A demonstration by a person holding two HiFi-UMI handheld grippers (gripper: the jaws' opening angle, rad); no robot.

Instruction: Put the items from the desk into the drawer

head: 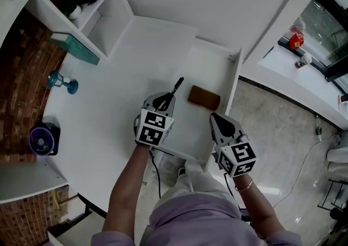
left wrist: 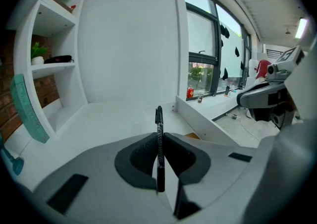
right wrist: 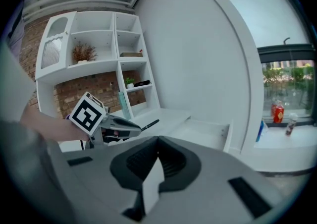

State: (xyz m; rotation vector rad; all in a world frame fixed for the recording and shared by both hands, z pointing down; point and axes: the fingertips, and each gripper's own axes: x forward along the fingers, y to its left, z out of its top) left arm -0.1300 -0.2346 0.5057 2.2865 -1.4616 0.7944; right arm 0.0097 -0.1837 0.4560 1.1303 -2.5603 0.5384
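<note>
Lavender fabric point(head: 190, 220) of the person's top is filling the lower edge, nearest the lens. Well left of the drawer point(head: 212, 71), a purple fan point(head: 42, 139), a teal goblet point(head: 61, 82) and a teal book point(head: 76, 48) are standing in turn. The smooth white desk point(head: 119, 92) is spreading between them and the drawer.

At the drawer's left rim the left gripper point(head: 167, 102) is hovering. Its ribbed dark pads are pressing together on a slim black pen point(head: 178, 85), whose printed round barrel is projecting forward beyond the jaws. Inside the open drawer, just right of the pen tip, a flat brown rectangular item point(head: 204, 97) is lying on the bare white floor.

At the drawer's right wall the right gripper point(head: 213, 115) is waiting, its jaws closed together and holding nothing.

The step in hand is probably releasing the pen. It would be done best by moving it fully past the rim, lowering it close to the floor and laying it level beside the brown item. A round barrel dropped from height is likely to roll.
</note>
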